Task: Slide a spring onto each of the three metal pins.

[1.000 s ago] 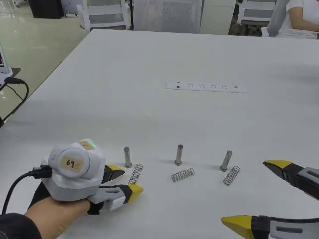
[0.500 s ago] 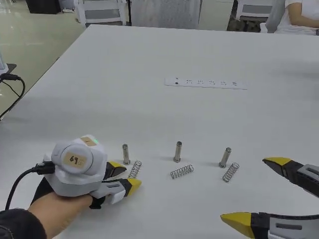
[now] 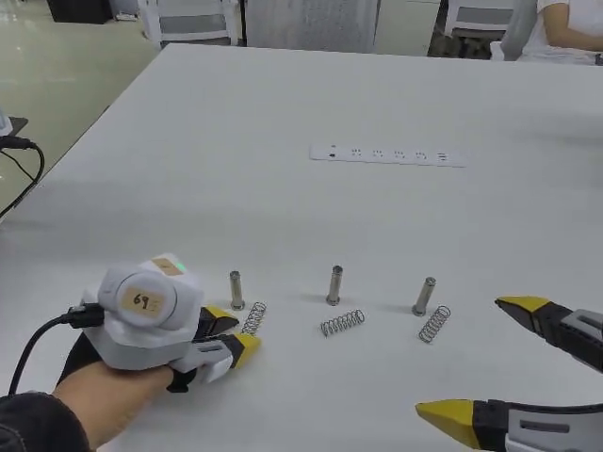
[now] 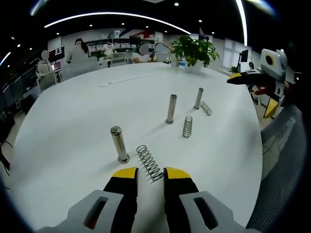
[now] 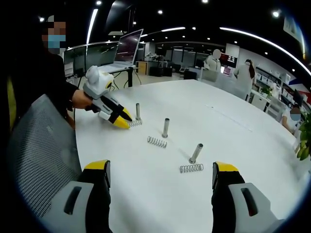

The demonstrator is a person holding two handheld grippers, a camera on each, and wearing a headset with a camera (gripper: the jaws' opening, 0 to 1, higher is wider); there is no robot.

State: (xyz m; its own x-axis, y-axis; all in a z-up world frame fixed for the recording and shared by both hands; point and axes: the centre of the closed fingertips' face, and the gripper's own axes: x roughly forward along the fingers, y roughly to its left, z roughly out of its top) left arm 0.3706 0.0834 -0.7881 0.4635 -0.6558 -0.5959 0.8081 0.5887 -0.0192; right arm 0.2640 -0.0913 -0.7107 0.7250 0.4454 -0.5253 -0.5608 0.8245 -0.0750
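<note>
Left gripper (image 4: 150, 172): the yellow-tipped jaws stand narrowly apart, clamped on nothing. The left spring (image 4: 148, 163), a short coil of grey steel wire, lies flat on the white table (image 4: 73, 111) with its near end at the mouth of the gap; whether it touches a tip cannot be told. Just beside it the left pin (image 4: 118, 144), a short upright cylinder of bright metal, stands bare. Farther out stand the middle pin (image 4: 170, 108) and right pin (image 4: 198, 98), each with a coil lying near its foot: the middle spring (image 4: 187, 126) and the right spring (image 4: 206, 108). Right gripper (image 5: 161, 170): the jaws are wide apart and hold nothing, with the right spring ahead of the gap, touching neither tip.
</note>
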